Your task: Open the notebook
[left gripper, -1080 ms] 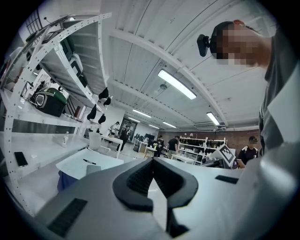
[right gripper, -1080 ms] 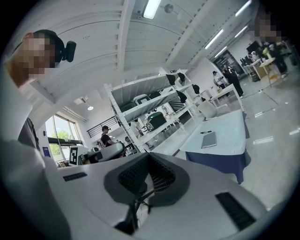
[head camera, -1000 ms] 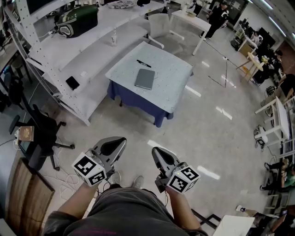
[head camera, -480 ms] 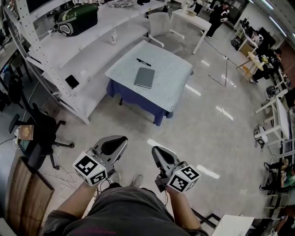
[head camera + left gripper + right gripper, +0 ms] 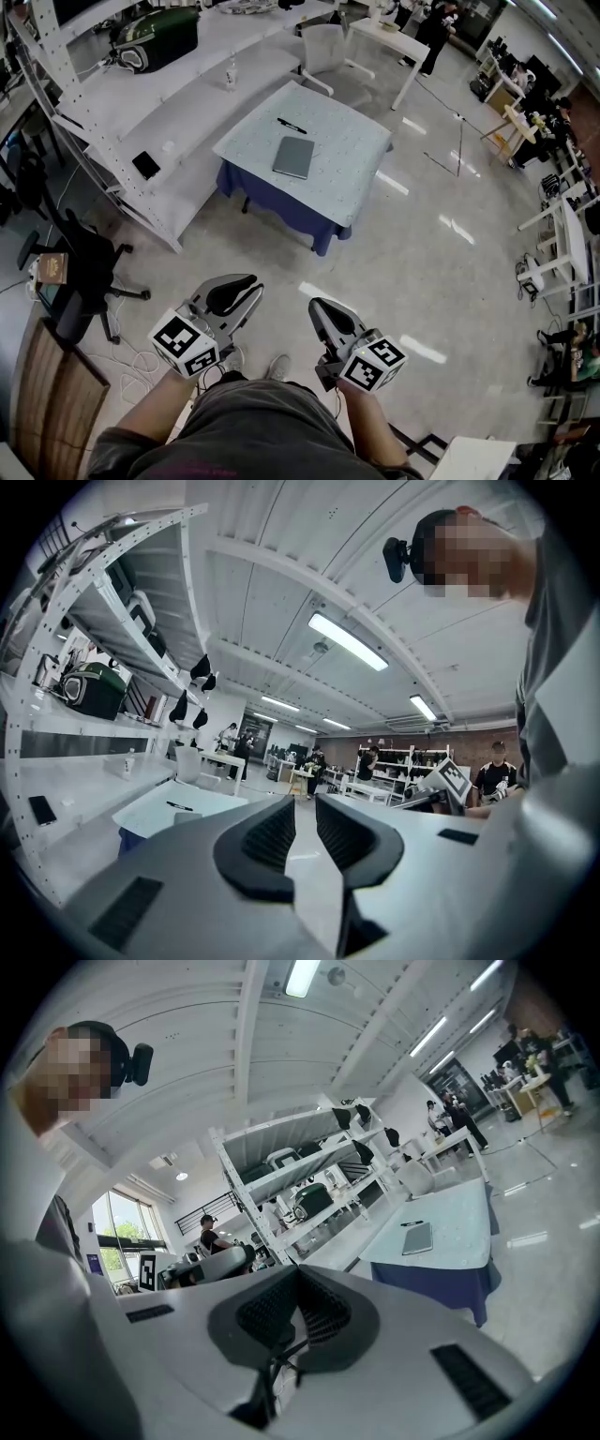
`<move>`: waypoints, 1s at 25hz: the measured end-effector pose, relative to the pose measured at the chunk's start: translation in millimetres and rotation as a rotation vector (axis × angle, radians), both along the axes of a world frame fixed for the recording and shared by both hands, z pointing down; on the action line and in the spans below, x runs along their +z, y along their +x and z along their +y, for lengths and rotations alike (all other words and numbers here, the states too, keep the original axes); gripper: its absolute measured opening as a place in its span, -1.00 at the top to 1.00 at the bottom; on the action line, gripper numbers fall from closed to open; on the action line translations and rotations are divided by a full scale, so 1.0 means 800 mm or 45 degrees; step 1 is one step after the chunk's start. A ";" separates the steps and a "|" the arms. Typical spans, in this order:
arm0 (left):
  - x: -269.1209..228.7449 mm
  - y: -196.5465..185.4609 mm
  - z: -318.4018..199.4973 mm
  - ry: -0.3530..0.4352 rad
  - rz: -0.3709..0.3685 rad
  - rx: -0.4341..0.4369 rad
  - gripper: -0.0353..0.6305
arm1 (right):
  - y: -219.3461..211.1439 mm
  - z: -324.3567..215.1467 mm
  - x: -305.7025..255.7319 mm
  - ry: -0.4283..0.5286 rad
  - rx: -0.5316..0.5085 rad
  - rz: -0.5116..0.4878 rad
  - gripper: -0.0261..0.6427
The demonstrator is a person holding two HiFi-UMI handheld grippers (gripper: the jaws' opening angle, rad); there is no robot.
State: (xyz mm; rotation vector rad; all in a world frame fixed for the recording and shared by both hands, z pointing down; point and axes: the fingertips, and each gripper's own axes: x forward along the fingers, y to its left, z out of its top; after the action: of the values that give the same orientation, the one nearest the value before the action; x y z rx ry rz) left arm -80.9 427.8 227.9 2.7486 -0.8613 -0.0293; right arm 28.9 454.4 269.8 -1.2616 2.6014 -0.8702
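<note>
The grey notebook (image 5: 294,157) lay closed on the table (image 5: 354,148) in the upper middle of the head view, with a black pen (image 5: 292,127) just above it. In the lower middle, well apart from the table, the left tongs (image 5: 232,293) had just been opening, their jaws parted with nothing between them. Beside them the right tongs (image 5: 328,319) were closed and empty.
</note>
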 end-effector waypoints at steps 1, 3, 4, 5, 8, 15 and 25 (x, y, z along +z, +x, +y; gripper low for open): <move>0.000 0.000 0.000 -0.002 -0.001 -0.001 0.68 | 0.000 0.000 0.000 -0.003 0.002 0.000 0.91; 0.002 0.001 0.002 -0.004 -0.002 -0.001 0.65 | 0.001 0.001 0.001 -0.006 0.002 -0.001 0.92; 0.003 0.002 0.002 -0.004 -0.004 0.000 0.64 | 0.001 0.001 0.002 -0.004 0.000 -0.001 0.92; 0.004 0.002 0.003 -0.004 -0.007 0.001 0.63 | 0.002 0.002 0.003 -0.001 -0.002 -0.001 0.91; 0.004 0.004 0.005 -0.002 -0.013 0.000 0.59 | 0.003 0.003 0.003 0.006 -0.009 -0.002 0.92; 0.004 0.014 0.011 0.003 -0.029 -0.011 0.51 | 0.012 0.009 0.003 0.015 -0.012 -0.013 0.91; 0.009 0.039 0.017 0.006 -0.051 -0.044 0.38 | 0.040 0.011 0.007 0.018 -0.033 -0.025 0.91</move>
State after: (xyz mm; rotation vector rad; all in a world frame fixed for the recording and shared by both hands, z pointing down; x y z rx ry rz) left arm -49.4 441.1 235.2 2.7471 -0.9206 0.0173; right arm 61.1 463.4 275.0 -1.2130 2.6097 -0.8628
